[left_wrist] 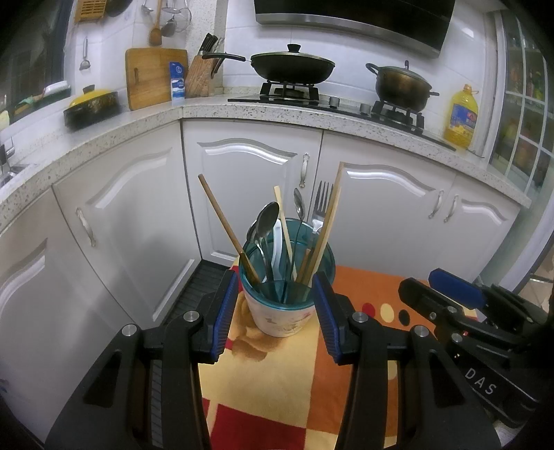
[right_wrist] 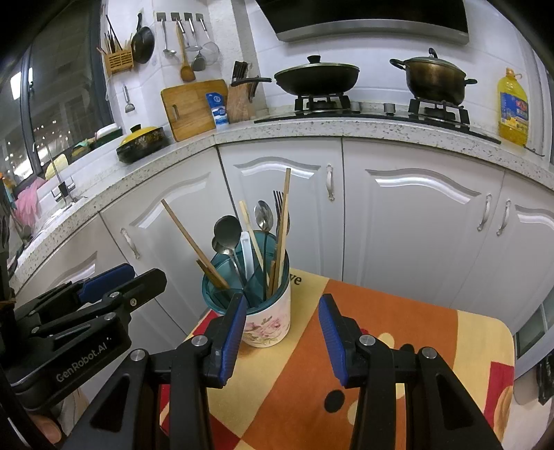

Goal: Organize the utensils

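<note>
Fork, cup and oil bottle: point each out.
Fork (left_wrist: 322,199), left wrist view, on the tines.
Cup (right_wrist: 266,322), right wrist view, on the flowered wall.
Oil bottle (right_wrist: 513,110), right wrist view, on the label.

Utensil ends hidden inside the cup (left_wrist: 284,311), range hood (left_wrist: 353,20) cut off at top edge

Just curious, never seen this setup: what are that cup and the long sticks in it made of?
The cup looks like glazed ceramic: white, glossy, with a printed rose pattern, and a translucent teal plastic insert inside. The sticks, chopsticks, seem to be bamboo or wood: matte tan with no shine.
</note>
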